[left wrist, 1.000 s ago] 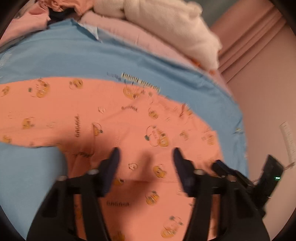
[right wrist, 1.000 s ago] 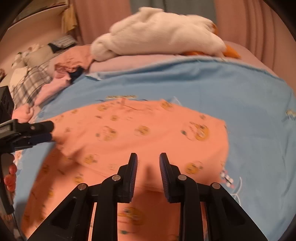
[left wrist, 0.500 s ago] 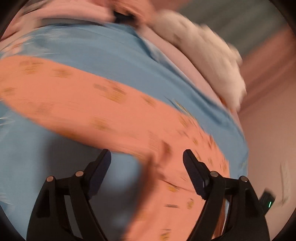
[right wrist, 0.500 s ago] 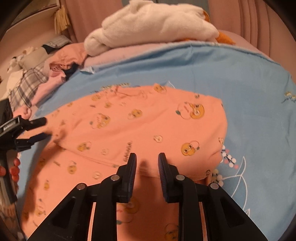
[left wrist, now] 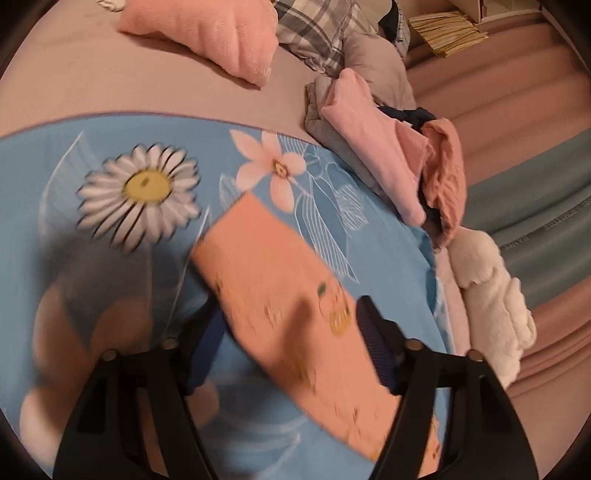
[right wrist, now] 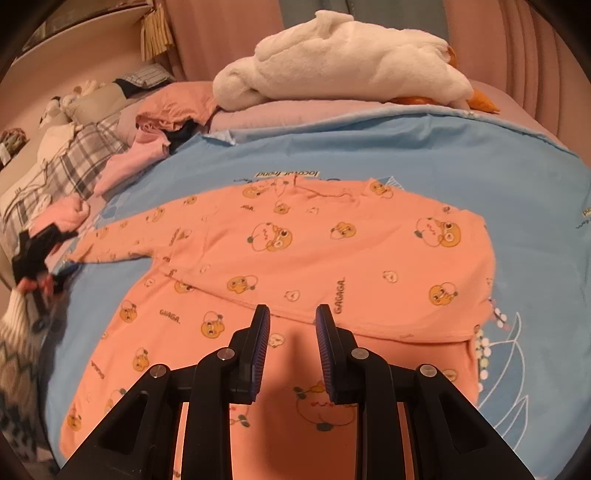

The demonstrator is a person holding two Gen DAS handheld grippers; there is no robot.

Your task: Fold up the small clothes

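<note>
A wide bed with a dusty-pink sheet (left wrist: 110,74) carries a light-blue flower-printed cloth (right wrist: 424,147). Pink pleated curtains (right wrist: 229,33) hang behind it, with a grey-green panel (left wrist: 535,206) beside them. A white plush toy (right wrist: 351,62) and a grey-and-white plaid blanket (right wrist: 55,173) lie at the edges under warm, dim light.

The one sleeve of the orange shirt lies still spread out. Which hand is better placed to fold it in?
Probably the left. The left gripper is at the sleeve's cuff, jaws closing around the sleeve. The right gripper hovers over the orange shirt, near its folded edge, away from the sleeve.
</note>
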